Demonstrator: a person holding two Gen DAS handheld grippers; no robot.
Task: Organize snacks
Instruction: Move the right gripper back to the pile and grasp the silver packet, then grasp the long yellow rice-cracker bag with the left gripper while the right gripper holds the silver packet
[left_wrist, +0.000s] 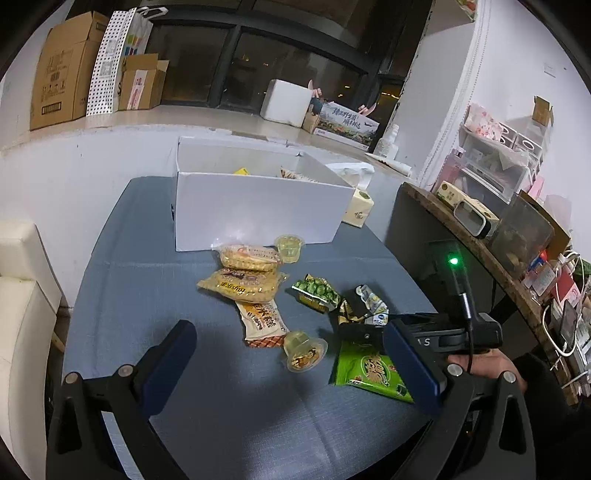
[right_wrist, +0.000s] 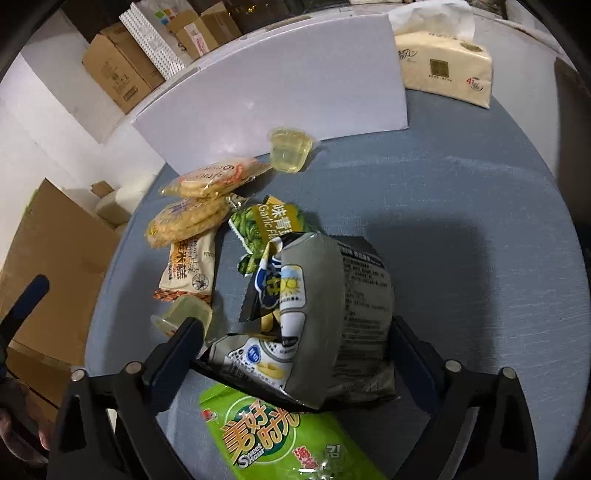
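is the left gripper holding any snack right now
No, the left gripper is open above the blue table, with nothing between its fingers; a jelly cup lies beneath.

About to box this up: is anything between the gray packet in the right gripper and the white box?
The gray packet sits between the right gripper's fingers. Toward the white box lie the garlic pea pack and a jelly cup against the box wall; lifting would likely pass over both.

You have a matt, woven blue-grey cloth under everything, and the white box at its far edge looks like smooth card. In front of that box the snack packets are glossy film, the grey-black bag crinkled and shiny, the jelly cups clear plastic.
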